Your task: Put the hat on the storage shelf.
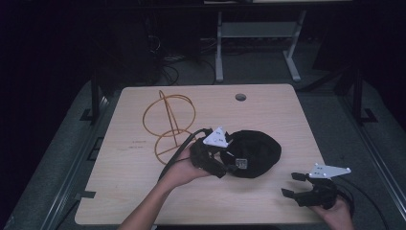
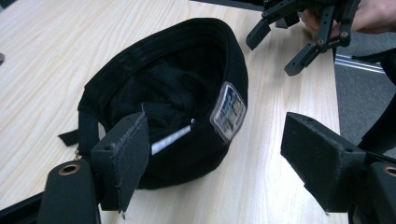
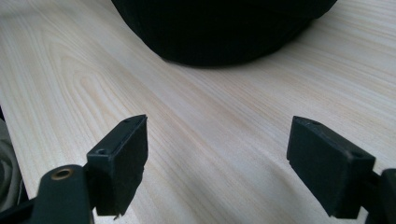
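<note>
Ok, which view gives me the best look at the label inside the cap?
The left gripper view: the label sits close up on the cap's inner band, between the open jaws. The high view shows the label as a small pale patch beside the left gripper. The right gripper view shows the cap's outer side.
</note>
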Available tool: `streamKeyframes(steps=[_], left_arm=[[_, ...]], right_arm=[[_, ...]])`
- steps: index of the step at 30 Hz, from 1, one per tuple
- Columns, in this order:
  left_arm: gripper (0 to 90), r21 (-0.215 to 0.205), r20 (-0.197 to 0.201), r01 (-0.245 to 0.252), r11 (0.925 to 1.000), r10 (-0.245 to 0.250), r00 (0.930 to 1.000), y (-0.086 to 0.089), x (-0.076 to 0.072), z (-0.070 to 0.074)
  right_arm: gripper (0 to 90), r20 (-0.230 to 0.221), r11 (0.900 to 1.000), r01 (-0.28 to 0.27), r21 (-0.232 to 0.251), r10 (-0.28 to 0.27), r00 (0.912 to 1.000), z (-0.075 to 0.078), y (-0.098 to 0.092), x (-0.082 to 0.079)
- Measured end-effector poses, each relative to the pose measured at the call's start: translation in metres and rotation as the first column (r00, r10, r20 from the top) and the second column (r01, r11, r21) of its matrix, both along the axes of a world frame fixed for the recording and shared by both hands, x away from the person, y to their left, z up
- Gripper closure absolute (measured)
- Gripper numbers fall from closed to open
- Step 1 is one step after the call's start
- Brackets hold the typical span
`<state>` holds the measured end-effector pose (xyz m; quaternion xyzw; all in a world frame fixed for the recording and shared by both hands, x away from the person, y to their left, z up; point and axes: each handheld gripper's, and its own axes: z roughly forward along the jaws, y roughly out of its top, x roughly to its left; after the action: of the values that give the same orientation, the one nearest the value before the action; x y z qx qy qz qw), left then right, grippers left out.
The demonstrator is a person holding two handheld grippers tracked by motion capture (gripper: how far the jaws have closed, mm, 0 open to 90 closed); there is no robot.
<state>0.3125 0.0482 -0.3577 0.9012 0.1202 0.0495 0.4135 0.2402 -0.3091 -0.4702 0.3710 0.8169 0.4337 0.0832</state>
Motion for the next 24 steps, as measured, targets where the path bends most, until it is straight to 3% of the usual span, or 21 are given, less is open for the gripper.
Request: streamKeyframes(steps=[12,15,19,24], left_arm=[[25.3,0.088,-0.068,0.089,0.9921,-0.084,0.9942,-0.027,0.017,-0.008],[28.8,0.098,-0.072,0.098,0.9904,-0.091,0.9932,-0.030,0.019,-0.011],[33.4,0.147,-0.080,0.107,0.9833,-0.096,0.9921,-0.036,0.022,-0.020],[43.4,0.172,-0.080,0.135,0.9758,-0.123,0.9892,-0.039,0.022,-0.025]], right_arm=[[20.1,-0.002,1.000,-0.006,0.003,0.006,1.0000,0.000,0.000,0.000],[20.1,-0.002,1.000,-0.008,0.004,0.008,1.0000,0.000,0.001,0.000],[20.2,-0.003,1.000,-0.013,-0.002,0.013,0.9999,0.000,0.003,0.000],[20.2,-0.004,1.000,-0.013,0.001,0.013,0.9999,0.000,0.003,0.000]])
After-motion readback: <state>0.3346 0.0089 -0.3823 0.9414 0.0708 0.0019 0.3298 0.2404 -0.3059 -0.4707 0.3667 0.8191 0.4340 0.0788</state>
